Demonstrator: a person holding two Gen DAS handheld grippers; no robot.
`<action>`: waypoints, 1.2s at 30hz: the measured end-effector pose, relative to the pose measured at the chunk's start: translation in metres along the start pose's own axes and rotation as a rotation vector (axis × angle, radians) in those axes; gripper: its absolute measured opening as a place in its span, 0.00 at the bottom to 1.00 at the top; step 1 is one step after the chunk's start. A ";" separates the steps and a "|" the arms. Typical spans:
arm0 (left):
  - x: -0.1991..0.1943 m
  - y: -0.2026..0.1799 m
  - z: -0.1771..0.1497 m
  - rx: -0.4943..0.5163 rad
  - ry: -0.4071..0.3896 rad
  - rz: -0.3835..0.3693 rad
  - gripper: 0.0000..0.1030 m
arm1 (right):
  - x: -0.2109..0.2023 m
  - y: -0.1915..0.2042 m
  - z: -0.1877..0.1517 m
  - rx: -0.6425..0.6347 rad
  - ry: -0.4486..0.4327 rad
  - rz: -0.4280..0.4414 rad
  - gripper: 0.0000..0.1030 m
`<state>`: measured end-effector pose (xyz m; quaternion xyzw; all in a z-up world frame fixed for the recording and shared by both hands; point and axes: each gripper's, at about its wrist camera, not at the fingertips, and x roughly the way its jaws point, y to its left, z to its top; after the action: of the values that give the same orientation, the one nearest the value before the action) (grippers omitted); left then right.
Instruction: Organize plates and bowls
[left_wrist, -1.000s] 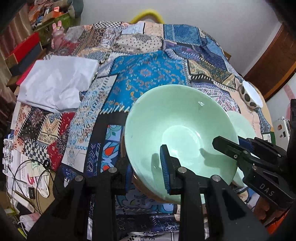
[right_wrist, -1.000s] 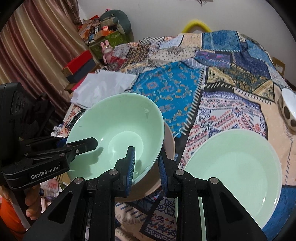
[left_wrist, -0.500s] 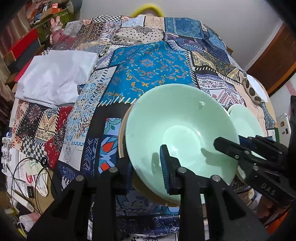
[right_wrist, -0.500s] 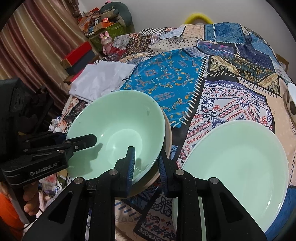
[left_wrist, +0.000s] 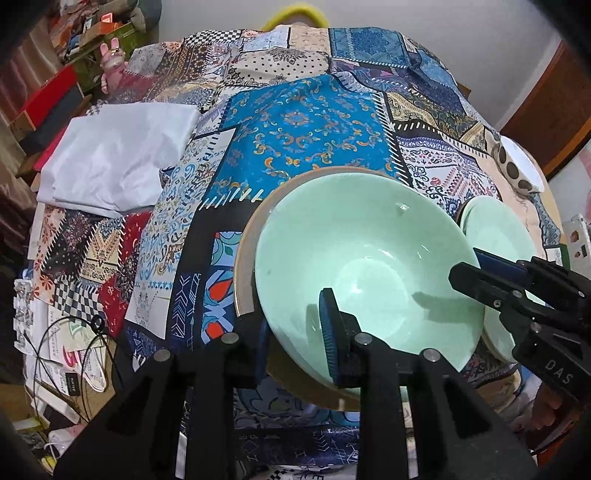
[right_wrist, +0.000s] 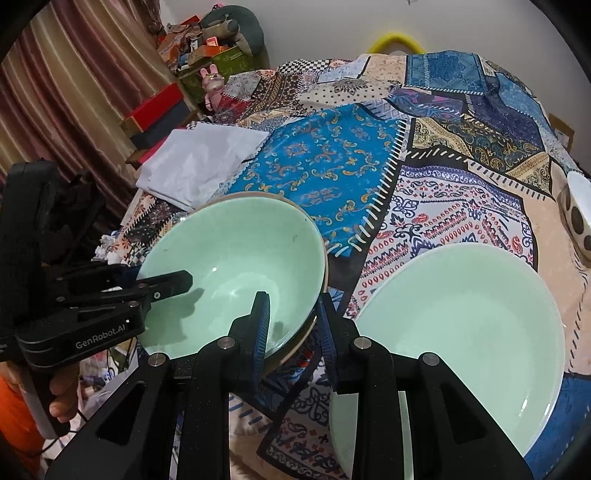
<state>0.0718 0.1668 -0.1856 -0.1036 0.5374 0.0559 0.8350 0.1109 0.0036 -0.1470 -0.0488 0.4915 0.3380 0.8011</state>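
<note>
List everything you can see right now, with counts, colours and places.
green bowl: 1, mint, nested in tan dish, near edge
tan dish: 1, tan, under green bowl
green plate: 1, mint, right of bowl
spotted bowl: 1, white with dark spots, far right
cloth: 1, white, folded, left side
tablecloth: 1, patchwork, covers table
rabbit toy: 1, pink, behind table, left
left gripper: 1, black, clamped on bowl's near rim
right gripper: 1, black, jaws just been opening, bowl's rim between them
</note>
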 end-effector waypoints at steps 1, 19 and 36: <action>0.000 -0.001 0.001 0.001 0.001 0.005 0.26 | 0.000 -0.001 -0.001 0.003 0.002 0.003 0.25; -0.039 -0.023 0.027 0.035 -0.092 0.063 0.55 | -0.058 -0.019 0.004 -0.019 -0.136 -0.042 0.25; -0.097 -0.133 0.060 0.105 -0.291 -0.076 0.60 | -0.149 -0.118 0.001 0.076 -0.266 -0.230 0.32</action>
<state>0.1120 0.0530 -0.0577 -0.0710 0.4087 0.0103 0.9098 0.1387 -0.1599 -0.0544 -0.0294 0.3847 0.2289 0.8937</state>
